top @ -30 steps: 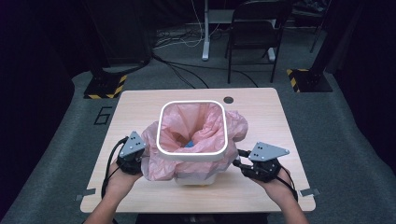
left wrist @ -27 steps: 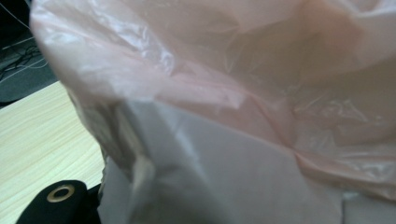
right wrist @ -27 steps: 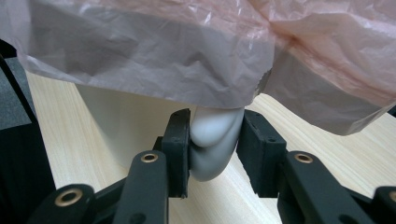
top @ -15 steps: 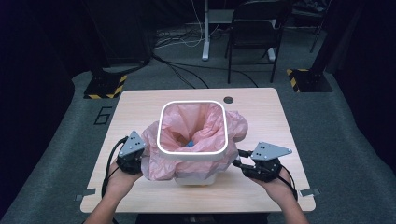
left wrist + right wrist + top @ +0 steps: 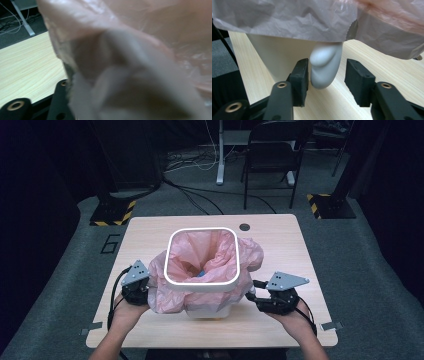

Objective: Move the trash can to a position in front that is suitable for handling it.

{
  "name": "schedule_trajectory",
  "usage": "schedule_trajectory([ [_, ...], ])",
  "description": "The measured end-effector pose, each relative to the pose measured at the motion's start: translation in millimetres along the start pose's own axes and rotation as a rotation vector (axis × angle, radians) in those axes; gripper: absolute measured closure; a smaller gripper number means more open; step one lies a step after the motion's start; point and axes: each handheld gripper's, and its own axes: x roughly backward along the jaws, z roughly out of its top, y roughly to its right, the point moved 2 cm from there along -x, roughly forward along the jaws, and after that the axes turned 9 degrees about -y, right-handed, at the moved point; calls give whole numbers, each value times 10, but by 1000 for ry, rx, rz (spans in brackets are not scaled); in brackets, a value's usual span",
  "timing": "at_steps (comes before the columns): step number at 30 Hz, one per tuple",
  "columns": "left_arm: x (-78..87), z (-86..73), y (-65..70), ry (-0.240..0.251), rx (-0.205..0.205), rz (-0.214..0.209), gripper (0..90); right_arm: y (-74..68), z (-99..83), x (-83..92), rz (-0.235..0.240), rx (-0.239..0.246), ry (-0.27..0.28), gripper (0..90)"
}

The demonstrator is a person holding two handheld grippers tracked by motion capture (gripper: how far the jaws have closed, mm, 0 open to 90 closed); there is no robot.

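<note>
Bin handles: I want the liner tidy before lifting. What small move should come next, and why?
Probably draw both claws back. The right claw has just opened, its pads clear of the white handle; the left claw has opened too, pink liner draped over it.

A light wooden table point(image 5: 280, 245) stands on grey carpet point(image 5: 365, 265) in a dim room. Behind it stand a black folding chair point(image 5: 272, 155) and a white post point(image 5: 220, 150), with cables point(image 5: 190, 162) and yellow-black striped bases point(image 5: 112, 212) on the floor.

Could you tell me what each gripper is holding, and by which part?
The right gripper holds nothing: open jaws flank the bin's white handle. Pink bag hides the left gripper.
</note>
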Motion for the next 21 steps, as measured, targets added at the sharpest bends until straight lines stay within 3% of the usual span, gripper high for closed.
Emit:
schedule_trajectory([
  [6,66,-5,-6,-11,-11,35,382,-23,28,16,-3,-5,-6,477],
  [14,166,-56,-4,-1,-24,6,373,-53,21,75,0,-5,4,474],
  [21,329,-97,-31,38,-21,-27,379,-65,17,187,-6,-7,23,469],
])
